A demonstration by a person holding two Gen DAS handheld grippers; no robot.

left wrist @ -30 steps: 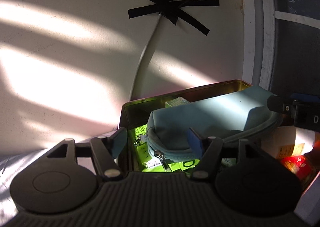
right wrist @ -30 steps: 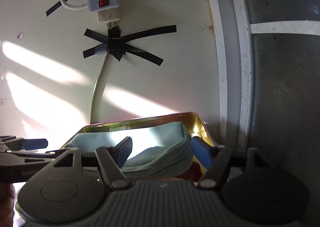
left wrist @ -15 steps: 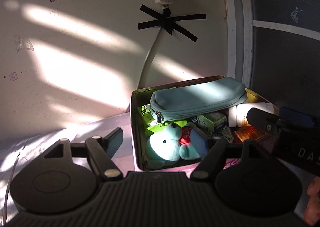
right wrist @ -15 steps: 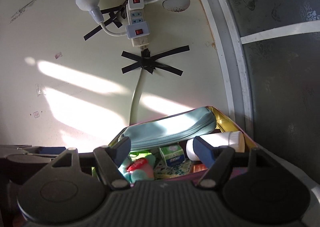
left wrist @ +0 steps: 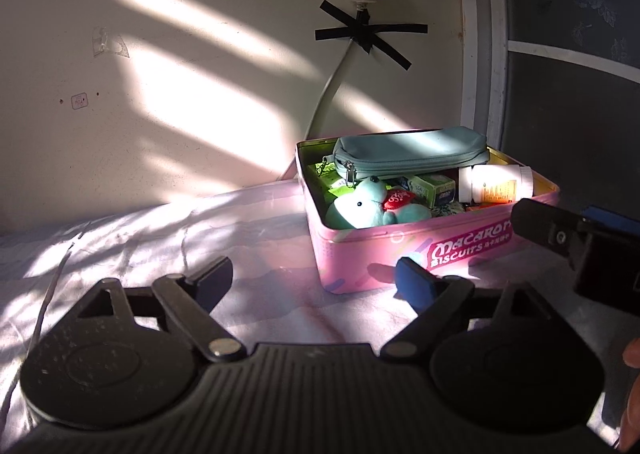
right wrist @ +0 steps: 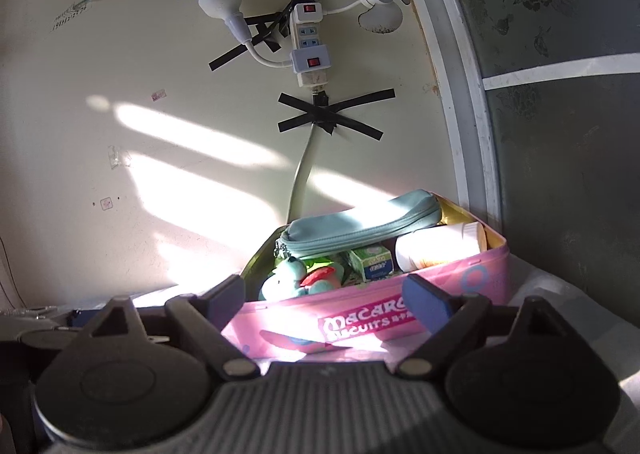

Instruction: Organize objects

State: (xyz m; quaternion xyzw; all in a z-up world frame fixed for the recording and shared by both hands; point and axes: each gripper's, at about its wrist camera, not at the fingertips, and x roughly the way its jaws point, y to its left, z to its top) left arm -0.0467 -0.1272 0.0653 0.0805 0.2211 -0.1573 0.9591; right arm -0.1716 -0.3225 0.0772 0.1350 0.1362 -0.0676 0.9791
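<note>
Both grippers I'm running are spread wide with nothing between the jaws: left gripper (left wrist: 314, 276) low in its frame, right gripper (right wrist: 324, 294) likewise. My pink biscuit tin (left wrist: 404, 250) sits right of centre on the pale cloth (left wrist: 160, 238), with its far corner cut off behind the right gripper's dark body. A teal pouch (left wrist: 408, 152) lies across the top, hiding whatever is beneath; plush toy (left wrist: 360, 210), small green box (left wrist: 436, 188) and white bottle (left wrist: 496, 184) show partly.
</note>
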